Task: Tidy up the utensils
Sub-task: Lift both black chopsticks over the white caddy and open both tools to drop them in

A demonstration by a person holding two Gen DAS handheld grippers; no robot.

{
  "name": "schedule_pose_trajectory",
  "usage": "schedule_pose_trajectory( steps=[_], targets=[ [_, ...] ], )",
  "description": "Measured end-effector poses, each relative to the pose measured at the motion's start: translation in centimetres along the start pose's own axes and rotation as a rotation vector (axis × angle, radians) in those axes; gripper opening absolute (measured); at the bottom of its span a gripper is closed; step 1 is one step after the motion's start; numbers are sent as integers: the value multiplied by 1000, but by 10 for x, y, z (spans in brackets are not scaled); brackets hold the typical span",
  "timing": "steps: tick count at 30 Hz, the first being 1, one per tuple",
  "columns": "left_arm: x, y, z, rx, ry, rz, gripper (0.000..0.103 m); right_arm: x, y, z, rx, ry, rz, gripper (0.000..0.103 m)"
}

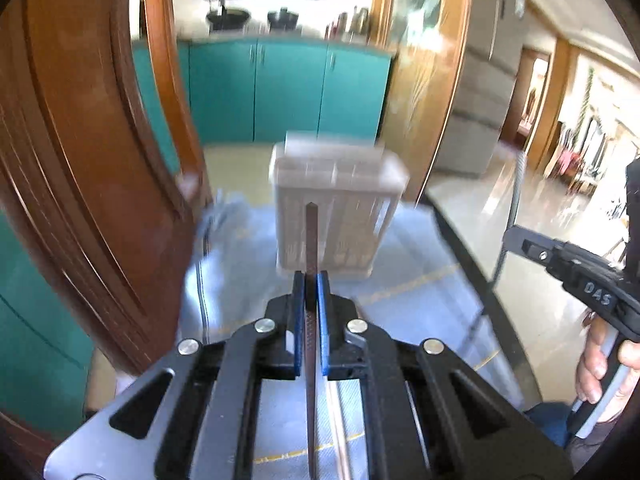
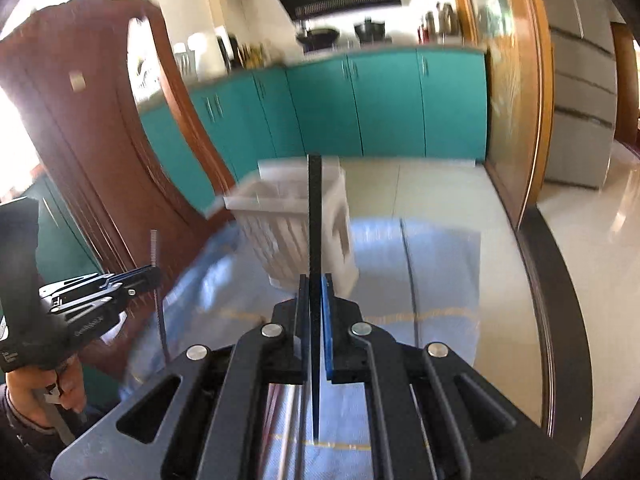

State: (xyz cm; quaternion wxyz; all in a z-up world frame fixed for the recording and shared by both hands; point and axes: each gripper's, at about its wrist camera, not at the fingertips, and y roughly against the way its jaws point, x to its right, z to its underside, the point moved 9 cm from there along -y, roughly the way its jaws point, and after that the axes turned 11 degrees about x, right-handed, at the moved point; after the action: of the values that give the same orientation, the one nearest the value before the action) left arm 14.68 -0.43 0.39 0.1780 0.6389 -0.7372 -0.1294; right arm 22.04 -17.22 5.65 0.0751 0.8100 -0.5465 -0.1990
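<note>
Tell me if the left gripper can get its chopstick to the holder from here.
Probably yes. The left gripper is shut on the chopstick, and nothing stands between it and the holder ahead on the table.

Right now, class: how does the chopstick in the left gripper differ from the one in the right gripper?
The left gripper's chopstick is brown with a textured surface; the right gripper's chopstick is smooth and black. Both stand upright, clamped between shut blue pads, before the white utensil holder.

Count: two grippers, left (image 1: 311,280) and right (image 2: 316,284); two chopsticks, one brown (image 1: 311,240), one black (image 2: 315,220); one white basket (image 1: 336,208); one desk (image 1: 420,292).
</note>
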Motion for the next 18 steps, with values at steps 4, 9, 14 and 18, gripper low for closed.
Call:
schedule_pose_trajectory(
  steps=[4,9,14,18],
  targets=[
    [4,22,-60,127,34,33,7,1,5,-52,99,-74,-14,6],
    [5,27,-128,297,95,67,7,4,-1,-113,258,-203,-38,6],
    [-17,18,-159,433,205,40,7,17,-7,-137,402,-275,4,6],
    [-28,5,-179,479,234,-26,7,18,-37,-131,391,-240,60,6]
  ],
)
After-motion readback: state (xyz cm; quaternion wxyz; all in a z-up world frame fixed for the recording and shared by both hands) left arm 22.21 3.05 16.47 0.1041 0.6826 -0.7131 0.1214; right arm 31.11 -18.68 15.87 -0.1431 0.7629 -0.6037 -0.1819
